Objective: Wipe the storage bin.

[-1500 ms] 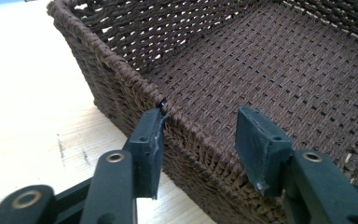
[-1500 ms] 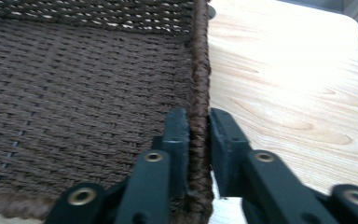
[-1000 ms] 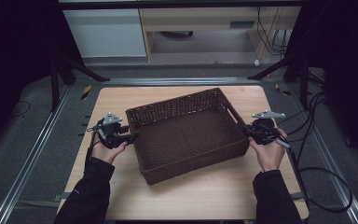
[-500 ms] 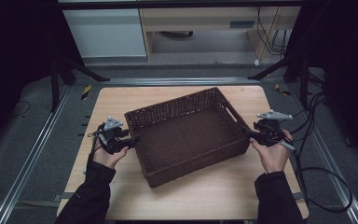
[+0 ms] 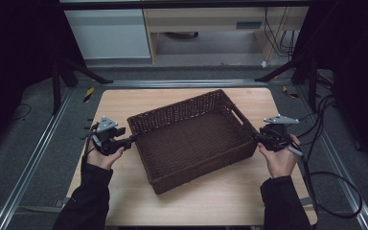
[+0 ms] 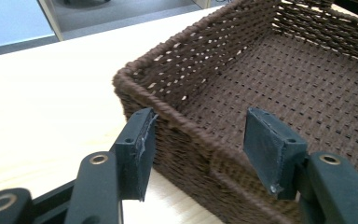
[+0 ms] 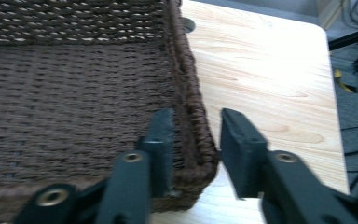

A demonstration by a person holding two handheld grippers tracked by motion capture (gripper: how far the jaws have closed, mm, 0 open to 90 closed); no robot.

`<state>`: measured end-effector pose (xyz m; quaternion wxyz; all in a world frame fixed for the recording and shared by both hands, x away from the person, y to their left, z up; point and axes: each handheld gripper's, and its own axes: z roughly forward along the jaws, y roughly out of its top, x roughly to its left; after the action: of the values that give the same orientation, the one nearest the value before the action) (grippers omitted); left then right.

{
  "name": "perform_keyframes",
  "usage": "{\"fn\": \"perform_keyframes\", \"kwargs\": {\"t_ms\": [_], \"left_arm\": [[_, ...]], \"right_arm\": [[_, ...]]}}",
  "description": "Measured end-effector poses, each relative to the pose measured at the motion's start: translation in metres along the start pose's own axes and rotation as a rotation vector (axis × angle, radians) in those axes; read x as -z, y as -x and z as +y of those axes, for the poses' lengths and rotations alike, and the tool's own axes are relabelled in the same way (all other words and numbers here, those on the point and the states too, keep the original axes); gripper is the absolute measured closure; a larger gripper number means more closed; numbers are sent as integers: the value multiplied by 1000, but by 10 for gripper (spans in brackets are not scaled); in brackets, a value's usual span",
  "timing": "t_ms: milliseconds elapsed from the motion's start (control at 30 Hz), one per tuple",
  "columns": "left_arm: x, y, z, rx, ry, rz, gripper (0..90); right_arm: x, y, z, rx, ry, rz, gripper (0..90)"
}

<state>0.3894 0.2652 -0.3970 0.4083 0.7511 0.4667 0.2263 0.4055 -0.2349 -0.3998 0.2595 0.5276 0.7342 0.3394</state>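
Nearest me, my forearms come in over the bench edge, one gripper in each hand.

Left gripper: jaws spread wide, straddling the near-left wall of the basket close to its corner. One pad sits against the outer face of the weave, the other hangs inside over the floor with clear air between it and the wall. Released, not yet biting. A second ago this gripper sat a touch farther out from the rim; it has since slid in so the wall runs between the jaws.

Right gripper: jaws straddle the right-hand wall, one inside, one outside over bare wood. The gap is narrow; the inner jaw looks to touch the weave, the outer one stands just off it. Parted, close to clamping, nothing gripped so far. Compared with a second ago, it has drawn in toward the rim as well.

Basket in the high view: brown wicker, empty, sitting flat in the middle of the bench, turned a little askew to its edges. It has not shifted over the last second.

Judgement: both sides are now lined up for a two-handed pinch on opposite walls. Next step is closing both together, then lifting evenly so the basket does not tip.

Beyond the bench: floor, a pale cabinet, cables at right.
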Motion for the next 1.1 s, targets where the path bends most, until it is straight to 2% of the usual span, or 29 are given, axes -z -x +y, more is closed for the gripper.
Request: {"fn": "perform_keyframes", "kwargs": {"t_ms": [67, 133, 200, 267, 400, 500, 567, 667, 733, 833, 933, 1100], "left_arm": [[-2, -5, 1, -2, -7, -6, 435], [-4, -10, 3, 3, -6, -5, 437], [-6, -16, 5, 9, -3, 0, 443], [-8, -21, 7, 10, -6, 8, 451], [-18, -36, 12, 38, -15, 13, 475], [-24, -45, 18, 42, -17, -2, 489], [-28, -47, 21, 26, -22, -3, 503], [-36, -49, 24, 9, -28, -27, 534], [-42, -50, 24, 11, -53, -32, 573], [-47, -49, 23, 28, -57, -63, 639], [-46, -47, 23, 18, -58, -53, 659], [-35, -40, 16, 31, -54, -52, 658]], "right_arm": [[-3, 2, -1, 9, -7, -17, 746], [-5, 4, -1, 8, -11, -19, 779], [-7, 5, -1, 0, -13, -6, 787], [-8, 5, 1, 3, -17, -10, 788], [-12, 6, 4, 5, -18, -25, 783], [-15, 7, 6, 5, -16, -32, 776], [-16, 8, 6, 9, -11, -37, 774], [-17, 7, 6, 12, -5, -41, 763], [-16, 7, 5, 20, -1, -46, 721], [-12, 7, 6, 16, 18, -43, 676], [-5, 5, 7, 25, 40, -35, 631], [4, -2, 9, 15, 50, 4, 534]]}}
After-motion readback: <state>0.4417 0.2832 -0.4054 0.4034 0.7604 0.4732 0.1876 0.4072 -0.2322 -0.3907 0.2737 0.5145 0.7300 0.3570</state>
